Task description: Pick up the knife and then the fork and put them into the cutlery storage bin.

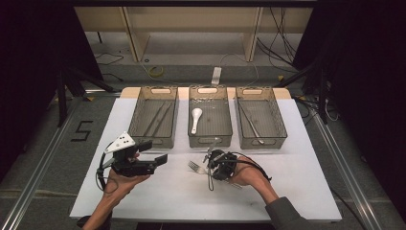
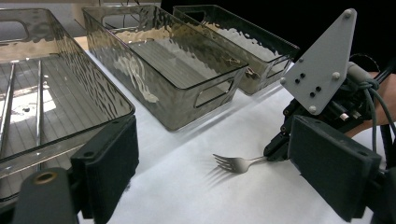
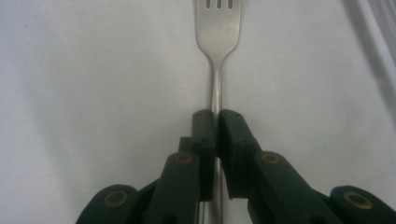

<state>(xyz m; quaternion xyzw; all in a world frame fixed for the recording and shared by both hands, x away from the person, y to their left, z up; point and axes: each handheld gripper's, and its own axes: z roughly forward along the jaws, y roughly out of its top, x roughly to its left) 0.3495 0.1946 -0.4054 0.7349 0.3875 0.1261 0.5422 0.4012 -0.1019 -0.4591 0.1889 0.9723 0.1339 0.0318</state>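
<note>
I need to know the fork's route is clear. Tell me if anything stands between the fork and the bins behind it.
Nothing visible blocks it. The right claw is shut on the fork, which lies on bare white table just in front of the middle bin. Only that bin's near wall must be cleared. The left claw sits off to the side, open.

bins: 3 | fork: 1 | white spoon: 1 | grippers: 2

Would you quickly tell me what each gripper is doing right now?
Left gripper: open, holding nothing.
Right gripper: closed on the fork handle.
</note>
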